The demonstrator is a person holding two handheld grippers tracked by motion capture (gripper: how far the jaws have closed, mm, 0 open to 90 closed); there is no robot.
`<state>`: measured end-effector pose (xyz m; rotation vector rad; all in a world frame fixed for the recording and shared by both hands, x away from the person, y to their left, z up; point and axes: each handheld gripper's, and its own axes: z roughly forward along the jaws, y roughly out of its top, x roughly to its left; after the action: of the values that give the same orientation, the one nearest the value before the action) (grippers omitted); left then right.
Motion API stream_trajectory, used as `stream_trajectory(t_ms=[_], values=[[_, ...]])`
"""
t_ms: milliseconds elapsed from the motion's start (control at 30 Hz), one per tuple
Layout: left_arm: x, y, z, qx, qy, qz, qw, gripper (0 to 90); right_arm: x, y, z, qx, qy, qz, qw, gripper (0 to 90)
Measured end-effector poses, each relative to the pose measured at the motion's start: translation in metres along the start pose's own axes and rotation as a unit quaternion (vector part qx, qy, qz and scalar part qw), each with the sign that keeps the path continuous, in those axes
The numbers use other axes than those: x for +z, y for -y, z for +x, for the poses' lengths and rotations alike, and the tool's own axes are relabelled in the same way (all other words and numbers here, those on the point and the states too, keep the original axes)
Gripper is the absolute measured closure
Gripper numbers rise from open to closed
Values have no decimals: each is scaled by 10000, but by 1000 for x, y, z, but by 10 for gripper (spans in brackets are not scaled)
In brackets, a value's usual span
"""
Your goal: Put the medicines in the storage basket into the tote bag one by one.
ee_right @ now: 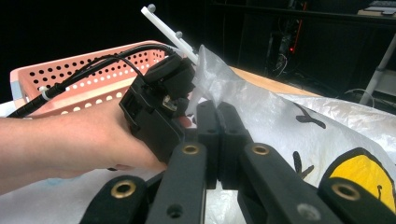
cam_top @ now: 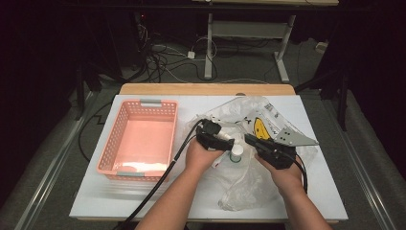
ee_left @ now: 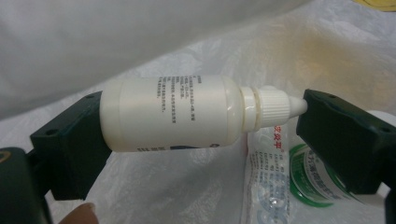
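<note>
White capped dropper bottle (ee_left: 173, 114) lies level, over crinkled plastic bag (ee_left: 299, 51).

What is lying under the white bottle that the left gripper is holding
Under the white bottle lies crinkled plastic bag, with a green-labelled jar lower right. The bag's deeper contents stay covered.

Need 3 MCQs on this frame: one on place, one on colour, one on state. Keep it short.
1. Where is the basket relative to the plastic bag?
A. to its left
B. to its right
C. on top of it

2. What colour is the basket?
A. blue
B. pink
C. green

3. What is the left hand-held gripper doing?
A. hanging open over the basket
B. clamping the white dropper bottle end to end
C. pinching the bag

Key: 1 A, the high view shows the basket at table left; 2 B, its walls are pink; 3 B, the left gripper view shows base and tip pressed against the pads.
</note>
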<state>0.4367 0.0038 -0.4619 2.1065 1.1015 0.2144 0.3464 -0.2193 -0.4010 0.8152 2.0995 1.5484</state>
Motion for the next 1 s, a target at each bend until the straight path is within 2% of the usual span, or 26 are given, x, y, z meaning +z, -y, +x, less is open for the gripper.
stream_trajectory(t_ms=[67, 133, 267, 467, 567, 667, 767, 900, 1000], values=[[-2, 0, 1, -17, -11, 71, 10000, 58, 0, 0, 0, 3, 3, 0, 10000, 900], [-4, 0, 3, -73, 86, 116, 9999, 4, 0, 0, 1, 7, 3, -1, 10000, 900], [-9, -1, 4, -128, 106, 78, 9998, 3, 1, 0, 2, -22, -7, 11, 10000, 900], [-19, 6, 1, -69, 127, 124, 9998, 5, 0, 0, 1, 10, 17, 4, 10000, 900], [-27, 14, 0, -57, 130, 90, 9999, 20, 0, 0, 1, 1, 16, 2, 10000, 900], [-37, 24, -2, 53, 142, 88, 9998, 37, 0, 0, 1, -2, 6, 3, 10000, 900], [-46, 36, -7, 55, 203, -34, 9998, 60, 1, 0, 1, 4, 11, 12, 10000, 900], [-59, 53, -16, 275, 268, -114, 9992, 133, 1, 0, 1, -18, 12, 28, 10000, 900], [-66, 66, -22, 411, 311, -8, 9987, 158, 2, 1, 1, -2, 19, 53, 10000, 900]])
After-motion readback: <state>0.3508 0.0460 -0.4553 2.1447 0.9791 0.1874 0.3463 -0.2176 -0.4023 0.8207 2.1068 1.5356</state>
